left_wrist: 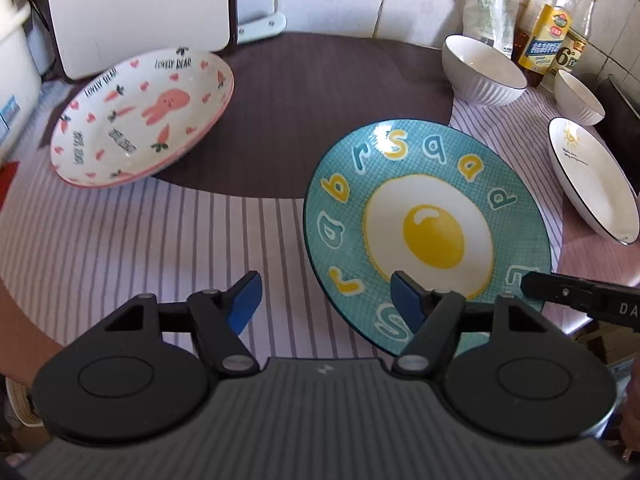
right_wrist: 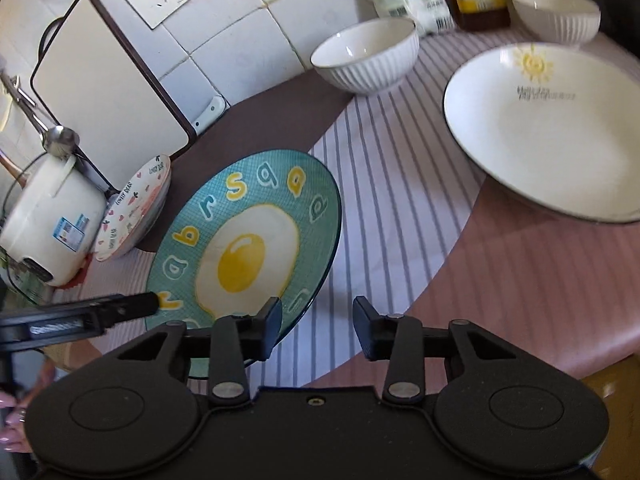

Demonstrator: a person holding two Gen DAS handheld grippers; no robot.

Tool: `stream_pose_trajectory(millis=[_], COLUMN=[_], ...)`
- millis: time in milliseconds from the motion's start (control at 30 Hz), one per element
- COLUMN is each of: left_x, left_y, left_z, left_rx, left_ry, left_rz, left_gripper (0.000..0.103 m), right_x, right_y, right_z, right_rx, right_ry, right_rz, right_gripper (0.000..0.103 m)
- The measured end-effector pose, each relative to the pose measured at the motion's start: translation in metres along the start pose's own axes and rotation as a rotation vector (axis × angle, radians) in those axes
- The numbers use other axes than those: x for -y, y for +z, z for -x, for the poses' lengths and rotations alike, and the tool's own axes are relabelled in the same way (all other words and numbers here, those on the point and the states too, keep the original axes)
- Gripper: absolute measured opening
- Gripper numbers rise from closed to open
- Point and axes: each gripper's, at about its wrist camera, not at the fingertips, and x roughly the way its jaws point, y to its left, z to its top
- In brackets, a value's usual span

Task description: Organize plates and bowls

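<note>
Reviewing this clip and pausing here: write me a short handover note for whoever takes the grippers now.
Left gripper: open, empty, one finger over the near rim of the teal egg plate.
Right gripper: open, empty, at that plate's near edge.
Pink rabbit plate far left; white sun plate right; two ribbed white bowls at the back.
Done: nothing stacked.
Left: gather plates, then bowls.

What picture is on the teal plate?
A fried egg ringed by letters, on the teal plate; clearest in the left wrist view.
</note>
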Motion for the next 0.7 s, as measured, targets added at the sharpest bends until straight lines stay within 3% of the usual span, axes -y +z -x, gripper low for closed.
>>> stream_pose_trajectory(millis=[67,133,200,367,400,467,600,700], left_x=[-0.003,-0.005,-0.008,-0.005,-0.01,-0.02,-0.004,-0.002], left_y=[0.002,0.004,0.005,0.001,0.0,0.0,0.009,0.013], left_z=[-0.006,-0.013,-0.017,-0.017,-0.019,-0.023,-0.019,-0.011], left_rx=[-0.021,-0.05,-0.067,-0.037,-0.038,-0.043,-0.054,-0.031], left_ry=[-0.015,-0.03,-0.084,-0.069,-0.087,-0.12,-0.049,-0.056], left_rz=[0.01,0.033,0.076,0.082,0.131,0.261,0.194,0.167], left_gripper=[0.052,0.03,0.02,0.02,0.025,0.023,0.023,0.02], right_x=[0.003,0.003,-0.001,0.003,0.004,0.005,-0.005,-0.005], right_y=[0.001,0.005,0.009,0.01,0.01,0.012,0.02,0.025], right_z=[-0.002,-0.005,-0.006,-0.01,-0.014,-0.019,-0.022,-0.018], right_rx=[0.005,-0.007,-0.016,-0.013,-0.014,-0.006,-0.029,-0.034], right_ry=[0.026,0.069,0.055,0.067,0.071,0.072,0.042,0.05], right_rz=[-0.009,-0.007,0.033,0.035,0.038,0.033,0.121,0.147], right_gripper=[0.035,0.019,0.019,0.019,0.019,0.019,0.02,0.021])
